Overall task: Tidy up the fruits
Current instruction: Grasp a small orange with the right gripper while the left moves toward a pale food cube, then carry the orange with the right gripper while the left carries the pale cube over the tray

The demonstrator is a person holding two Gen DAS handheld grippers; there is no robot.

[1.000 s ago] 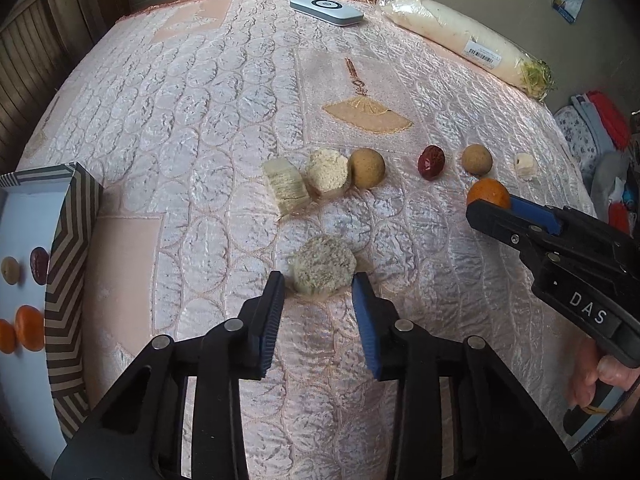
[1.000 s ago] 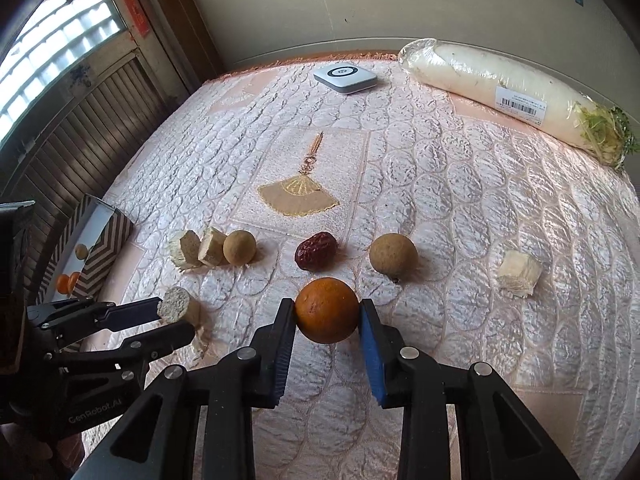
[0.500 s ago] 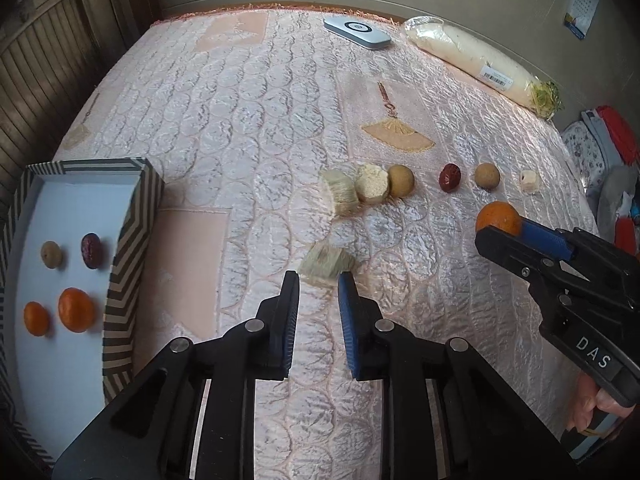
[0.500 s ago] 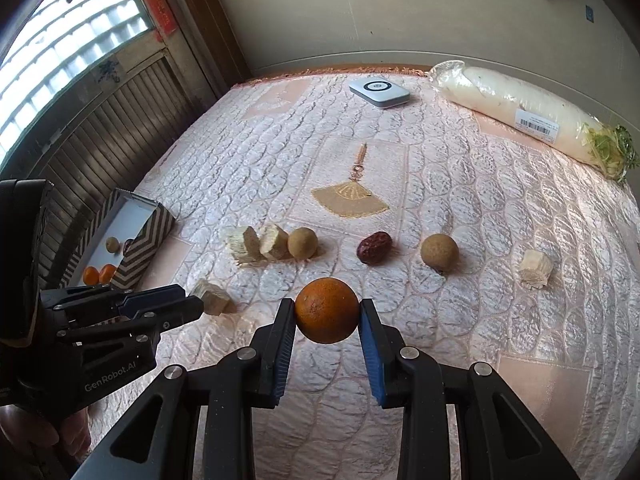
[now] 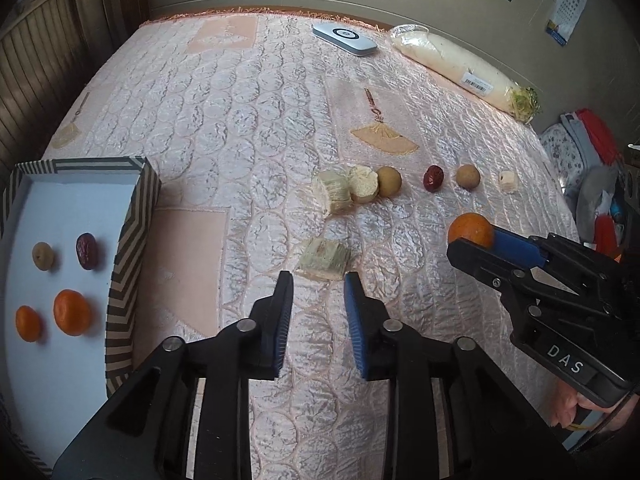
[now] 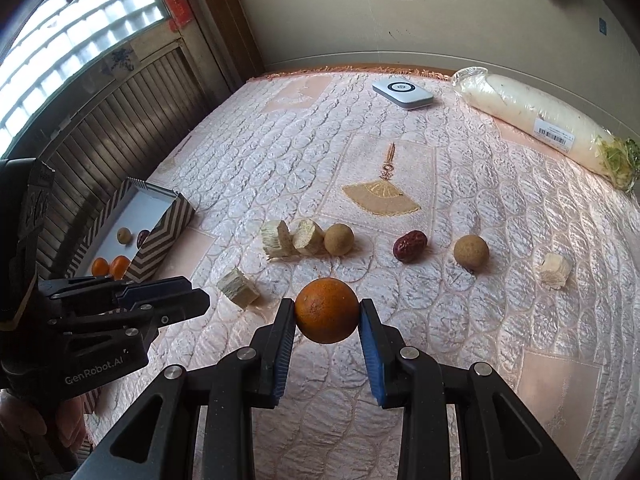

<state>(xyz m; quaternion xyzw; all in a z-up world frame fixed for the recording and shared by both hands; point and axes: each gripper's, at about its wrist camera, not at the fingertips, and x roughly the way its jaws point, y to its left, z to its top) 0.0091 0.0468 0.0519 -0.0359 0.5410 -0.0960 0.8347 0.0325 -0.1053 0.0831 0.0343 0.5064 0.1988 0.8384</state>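
Observation:
My right gripper [image 6: 327, 311] is shut on an orange [image 6: 327, 310], held above the quilt; the left wrist view shows that gripper [image 5: 471, 240] and its orange [image 5: 471, 230] at the right. My left gripper [image 5: 318, 286] hangs just short of a pale cut chunk [image 5: 324, 259] lying on the quilt; its jaws are opening with nothing between them. Further back lie two more pale chunks [image 5: 346, 191], a tan round fruit [image 5: 388, 181], a red date [image 5: 433, 178], another tan fruit [image 5: 467, 176] and a small white piece [image 5: 507, 181].
A striped box [image 5: 126, 240] at the left holds two oranges [image 5: 71, 312], a date [image 5: 87, 245] and a tan fruit [image 5: 43, 255]. A wrapped white radish [image 5: 464, 70] and a flat white device [image 5: 345, 38] lie at the far edge. Clothes are piled beyond the right side.
The left gripper pulled back and up from the pale chunk, which now lies tipped on the quilt; its jaws narrowed, then parted again. The right gripper rose slightly, still gripping the orange.

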